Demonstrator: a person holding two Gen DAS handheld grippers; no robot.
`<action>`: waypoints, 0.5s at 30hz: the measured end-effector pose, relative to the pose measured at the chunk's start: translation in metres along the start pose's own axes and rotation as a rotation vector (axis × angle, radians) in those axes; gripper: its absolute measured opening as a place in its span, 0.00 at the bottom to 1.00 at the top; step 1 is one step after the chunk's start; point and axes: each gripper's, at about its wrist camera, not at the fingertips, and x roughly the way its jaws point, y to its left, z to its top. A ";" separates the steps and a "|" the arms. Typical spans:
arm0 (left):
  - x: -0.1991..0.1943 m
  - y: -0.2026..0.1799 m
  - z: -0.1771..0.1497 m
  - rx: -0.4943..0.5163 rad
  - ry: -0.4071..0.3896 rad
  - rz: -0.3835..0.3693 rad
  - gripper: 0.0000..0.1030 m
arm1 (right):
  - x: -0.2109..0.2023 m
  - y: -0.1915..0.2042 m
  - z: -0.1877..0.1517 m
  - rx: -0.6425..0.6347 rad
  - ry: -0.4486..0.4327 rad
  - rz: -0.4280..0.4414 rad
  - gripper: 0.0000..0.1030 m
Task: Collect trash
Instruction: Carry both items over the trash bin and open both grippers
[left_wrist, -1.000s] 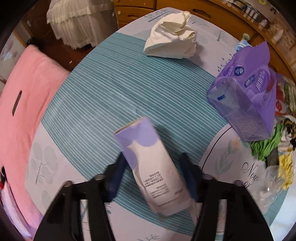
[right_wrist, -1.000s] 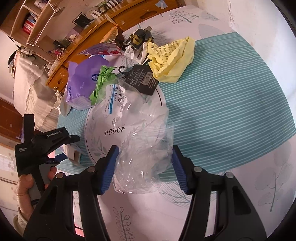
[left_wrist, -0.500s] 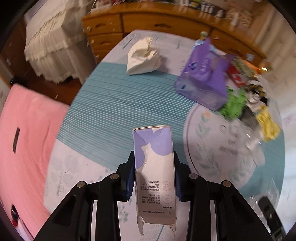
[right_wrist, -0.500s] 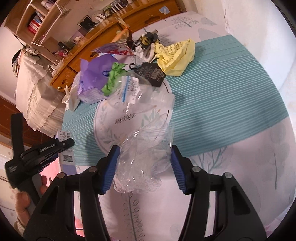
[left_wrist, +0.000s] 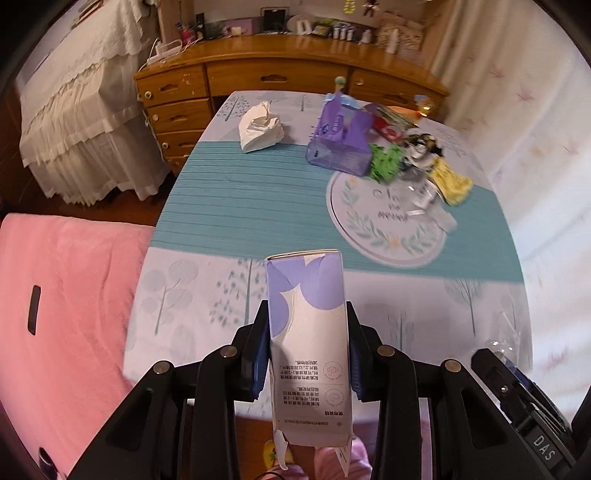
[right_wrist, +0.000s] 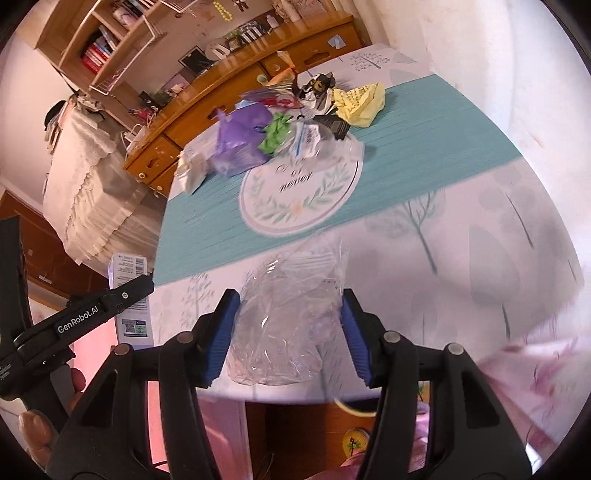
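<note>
Left on the table: tissue wad, purple bag, yellow paper. A carton is clamped in the left gripper, clear plastic in the right gripper. A bookshelf is shown only by the right view.

Wooden dresser behind the table, pink bedding beside.
</note>
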 end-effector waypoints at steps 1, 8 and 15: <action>-0.007 0.001 -0.009 0.012 -0.004 -0.005 0.34 | -0.007 0.003 -0.010 0.001 -0.006 -0.001 0.51; -0.037 0.006 -0.078 0.093 -0.003 -0.051 0.34 | -0.048 0.014 -0.086 -0.003 -0.024 -0.014 0.51; -0.023 0.008 -0.134 0.121 0.072 -0.095 0.34 | -0.055 -0.003 -0.153 0.016 0.050 -0.060 0.51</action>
